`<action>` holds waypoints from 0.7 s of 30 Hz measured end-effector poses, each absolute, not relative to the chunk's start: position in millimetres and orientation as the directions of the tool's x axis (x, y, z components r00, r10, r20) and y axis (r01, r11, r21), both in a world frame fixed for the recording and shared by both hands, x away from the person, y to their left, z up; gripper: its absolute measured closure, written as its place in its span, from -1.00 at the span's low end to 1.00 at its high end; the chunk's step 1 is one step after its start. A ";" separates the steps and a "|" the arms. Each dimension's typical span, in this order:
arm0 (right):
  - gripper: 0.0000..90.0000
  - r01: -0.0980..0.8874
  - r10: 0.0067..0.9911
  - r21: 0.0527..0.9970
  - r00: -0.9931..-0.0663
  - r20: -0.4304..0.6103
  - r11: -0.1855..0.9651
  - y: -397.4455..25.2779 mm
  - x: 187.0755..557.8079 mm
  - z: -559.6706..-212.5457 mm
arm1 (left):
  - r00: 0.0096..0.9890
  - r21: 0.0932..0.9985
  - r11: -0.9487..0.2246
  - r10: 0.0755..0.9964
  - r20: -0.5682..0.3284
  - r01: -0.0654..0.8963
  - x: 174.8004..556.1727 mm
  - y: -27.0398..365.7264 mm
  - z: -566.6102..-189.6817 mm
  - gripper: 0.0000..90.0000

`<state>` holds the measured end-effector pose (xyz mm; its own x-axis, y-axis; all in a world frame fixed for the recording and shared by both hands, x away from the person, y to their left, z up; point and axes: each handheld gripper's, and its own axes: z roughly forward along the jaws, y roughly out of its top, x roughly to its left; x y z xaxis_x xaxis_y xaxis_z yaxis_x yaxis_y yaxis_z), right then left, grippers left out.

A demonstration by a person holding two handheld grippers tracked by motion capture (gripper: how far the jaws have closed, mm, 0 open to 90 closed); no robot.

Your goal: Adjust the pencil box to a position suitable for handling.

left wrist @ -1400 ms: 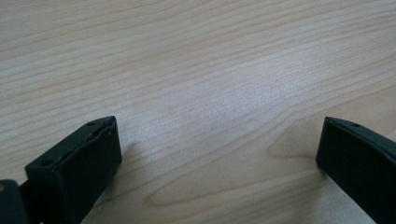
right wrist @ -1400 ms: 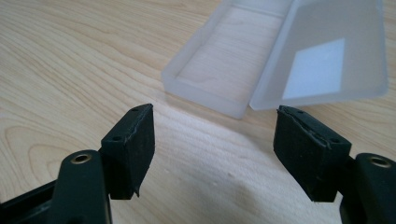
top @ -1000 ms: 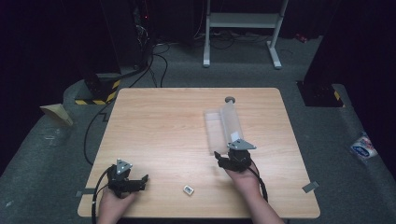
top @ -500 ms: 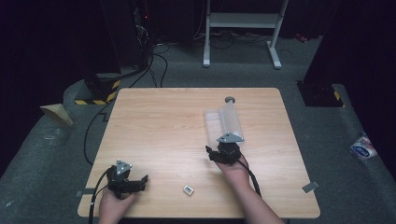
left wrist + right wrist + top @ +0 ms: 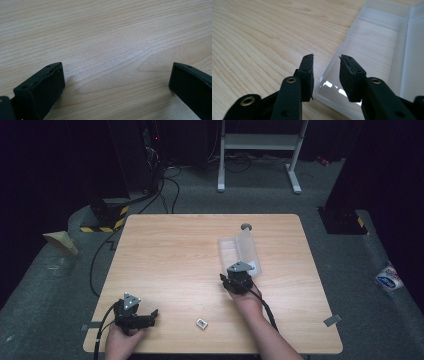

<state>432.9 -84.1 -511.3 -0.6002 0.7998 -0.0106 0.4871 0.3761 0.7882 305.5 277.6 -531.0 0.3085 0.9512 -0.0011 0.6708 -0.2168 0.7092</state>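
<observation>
A clear plastic box (image 5: 239, 248) lies open on the wooden table (image 5: 175, 250), right of centre. My right gripper (image 5: 238, 275) is at its near end. In the right gripper view the clear box (image 5: 374, 42) has its near left edge running between the jaws of my right gripper (image 5: 326, 60), which stand narrowly open on either side of the thin wall without pinching it. My left gripper (image 5: 150, 316) rests near the table's front left, pointing right. The left gripper (image 5: 116, 75) has its jaws wide open over bare wood.
A small white block (image 5: 201, 323) lies near the front edge between the two hands. A grey round disc (image 5: 245, 226) sits just beyond the box. Cables (image 5: 100, 265) trail off the table's left side; a white stand (image 5: 260, 150) is on the floor behind.
My right gripper has moved forward and slightly left, up to the near end of the clear box. The left gripper has stayed in place.
</observation>
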 end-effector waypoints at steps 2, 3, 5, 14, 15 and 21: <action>0.54 0.487 0.798 0.784 -0.602 -0.017 0.384 -82.6 431.7 -511.8 | 0.309 0.709 -0.217 0.951 -0.001 0.671 305.6 277.6 -531.0 -0.99; 0.55 0.481 0.795 0.785 -0.606 -0.023 0.390 -82.7 432.1 -512.1 | 0.309 0.709 -0.217 0.951 -0.001 0.671 305.6 277.7 -531.0 -0.99; 0.58 0.481 0.794 0.784 -0.607 -0.027 0.393 -82.9 432.4 -512.6 | 0.309 0.709 -0.217 0.951 -0.001 0.671 305.6 277.7 -530.9 -0.99; 0.76 0.490 0.787 0.767 -0.616 -0.030 0.413 -81.4 432.6 -515.0 | 0.308 0.711 -0.219 0.951 0.003 0.668 305.4 278.2 -531.0 -0.99; 0.77 0.492 0.788 0.767 -0.615 -0.030 0.413 -81.2 432.5 -515.0 | 0.306 0.711 -0.215 0.952 0.000 0.670 304.9 278.1 -531.1 -0.99; 0.80 0.493 0.784 0.763 -0.620 -0.028 0.418 -83.3 430.3 -514.6 | 0.307 0.708 -0.216 0.952 -0.001 0.672 304.1 279.5 -530.8 -0.99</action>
<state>430.3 -83.3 -514.6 -0.6204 0.7838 -0.0279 0.4934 0.4177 0.7630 304.1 279.5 -530.8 0.3071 0.9517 -0.0011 0.6723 -0.2161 0.7080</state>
